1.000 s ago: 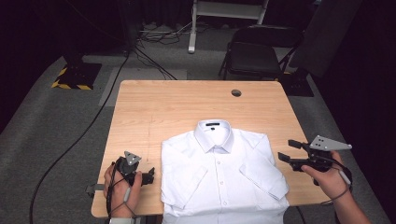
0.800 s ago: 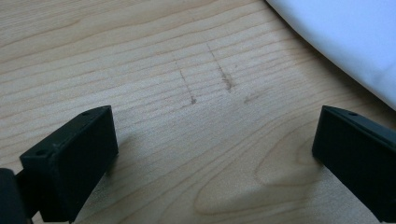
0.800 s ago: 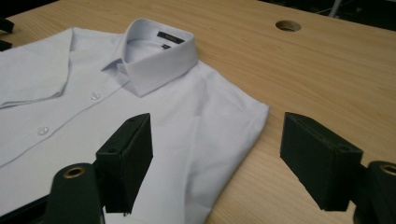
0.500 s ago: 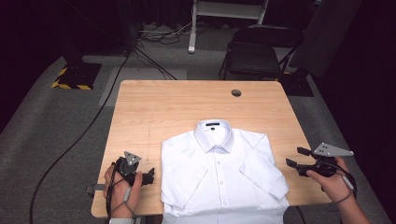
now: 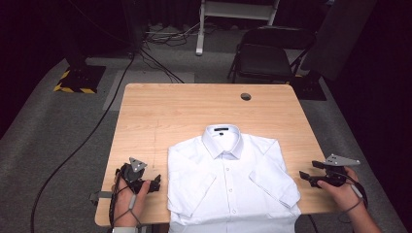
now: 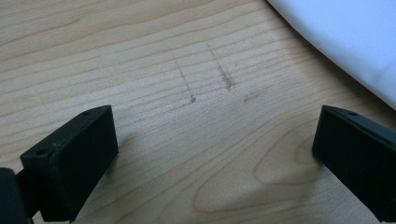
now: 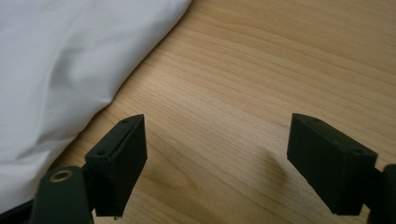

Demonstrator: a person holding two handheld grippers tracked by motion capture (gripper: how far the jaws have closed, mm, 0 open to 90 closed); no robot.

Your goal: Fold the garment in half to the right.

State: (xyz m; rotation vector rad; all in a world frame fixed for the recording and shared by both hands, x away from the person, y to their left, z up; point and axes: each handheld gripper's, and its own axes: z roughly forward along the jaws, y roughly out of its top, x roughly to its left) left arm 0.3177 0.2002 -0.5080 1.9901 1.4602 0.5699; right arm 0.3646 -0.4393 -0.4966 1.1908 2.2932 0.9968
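Observation:
A white short-sleeved shirt (image 5: 228, 184) lies flat, buttoned and face up, on the near half of the wooden table (image 5: 194, 111), collar away from me. My left gripper (image 5: 156, 182) rests on the table just left of the shirt, jaws wide open over bare wood (image 6: 215, 135), the shirt's edge (image 6: 345, 42) at the upper right of its view. My right gripper (image 5: 307, 171) hovers low by the table's right edge, right of the shirt's sleeve (image 7: 60, 79). Its jaws have just been opening and stand open with nothing between them (image 7: 217, 158).
A round cable hole (image 5: 246, 96) sits near the table's far right corner. A black chair (image 5: 265, 56) stands behind the table, and cables (image 5: 97, 126) trail over the grey carpet at the left. The shirt's hem hangs over the near table edge.
My right gripper has sunk and drawn toward the table's near right edge, away from the sleeve. The left gripper and the shirt have stayed put.

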